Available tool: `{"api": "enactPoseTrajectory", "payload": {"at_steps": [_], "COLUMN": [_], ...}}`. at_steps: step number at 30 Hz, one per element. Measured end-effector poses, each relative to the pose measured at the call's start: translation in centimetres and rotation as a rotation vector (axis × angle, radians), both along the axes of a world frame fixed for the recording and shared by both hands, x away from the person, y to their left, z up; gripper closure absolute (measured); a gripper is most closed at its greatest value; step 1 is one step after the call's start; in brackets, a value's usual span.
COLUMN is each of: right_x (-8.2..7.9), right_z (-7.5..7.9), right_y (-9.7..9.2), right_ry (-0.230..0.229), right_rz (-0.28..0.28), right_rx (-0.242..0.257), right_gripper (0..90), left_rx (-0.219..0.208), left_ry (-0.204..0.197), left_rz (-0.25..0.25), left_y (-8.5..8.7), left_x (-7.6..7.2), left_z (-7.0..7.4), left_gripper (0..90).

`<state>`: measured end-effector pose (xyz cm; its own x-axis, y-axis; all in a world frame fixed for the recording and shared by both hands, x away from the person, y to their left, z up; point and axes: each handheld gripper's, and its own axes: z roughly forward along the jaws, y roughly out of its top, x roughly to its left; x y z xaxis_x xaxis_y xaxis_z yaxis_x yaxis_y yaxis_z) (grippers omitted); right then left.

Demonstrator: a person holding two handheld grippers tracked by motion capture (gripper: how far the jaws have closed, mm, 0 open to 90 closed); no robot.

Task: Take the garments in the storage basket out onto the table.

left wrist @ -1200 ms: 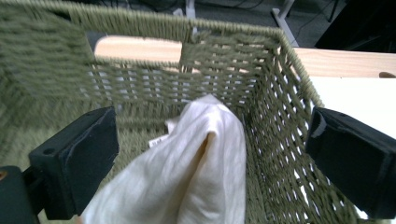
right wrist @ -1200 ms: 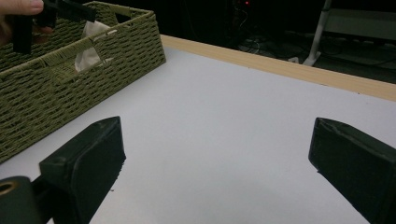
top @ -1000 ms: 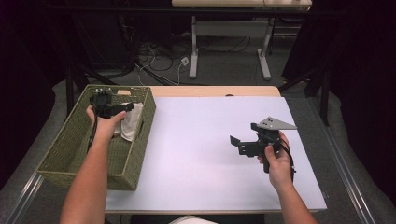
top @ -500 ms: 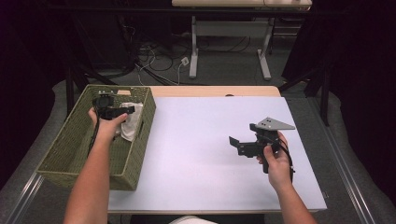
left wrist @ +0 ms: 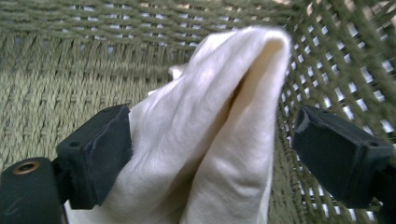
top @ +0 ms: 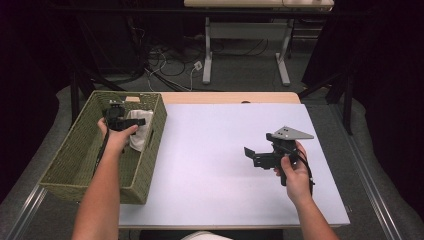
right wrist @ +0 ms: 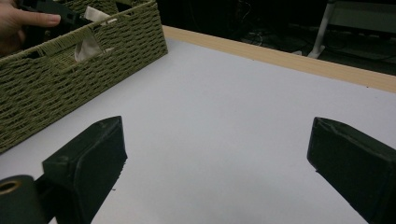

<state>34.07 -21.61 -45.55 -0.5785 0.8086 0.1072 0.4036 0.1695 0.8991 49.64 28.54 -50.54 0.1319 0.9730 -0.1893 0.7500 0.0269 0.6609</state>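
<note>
While the left gripper (left wrist: pixel 205 154) closes its jaws around the white cloth (left wrist: pixel 210 126) near the basket's (top: pixel 75 150) far right corner, one pad touches; the right gripper (right wrist: pixel 219 172) waits, jaws apart.

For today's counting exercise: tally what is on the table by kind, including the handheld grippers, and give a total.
Baskets: 1, green wicker basket
Cloths: 1, white cloth in the basket
Grippers: 2, left gripper around the cloth, jaws just closing in, one pad touching, the other apart; right gripper open over the bare table
Total: 4
</note>
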Motion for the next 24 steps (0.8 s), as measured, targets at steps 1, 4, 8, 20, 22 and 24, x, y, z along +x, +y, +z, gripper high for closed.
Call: {"api": "enactPoseTrajectory", "payload": {"at_steps": [1,4,8,20,22,24], "right_x": [0.0,0.05,0.07,0.04,0.08,0.12], "right_z": [0.0,-0.11,-0.17,-0.21,-0.3,-0.37], "right_y": [0.0,0.05,0.09,0.17,0.22,0.26], "right_ry": [0.003,-0.004,0.002,0.0,0.003,0.005], "right_rz": [0.002,0.001,0.003,-0.001,0.003,0.004], "right_rx": [-0.003,0.001,-0.003,-0.006,-0.004,-0.009], "right_gripper": [4.2,4.2,4.3,4.4,4.6,4.6], "left_rx": [0.008,0.015,0.018,0.044,0.048,0.047], "left_ry": [0.007,0.022,0.04,0.077,0.078,0.087], "left_rz": [0.0,-0.008,-0.014,-0.012,-0.007,-0.006], "left_y": [-0.19,-0.28,-0.21,0.22,0.23,0.25], "left_x": [0.04,0.06,0.13,0.2,0.17,0.15], "left_z": [-0.24,-0.45,-0.64,-0.92,-0.89,-0.79], "left_gripper": [15.6,15.6,15.9,23.5,30.5,31.9]}}
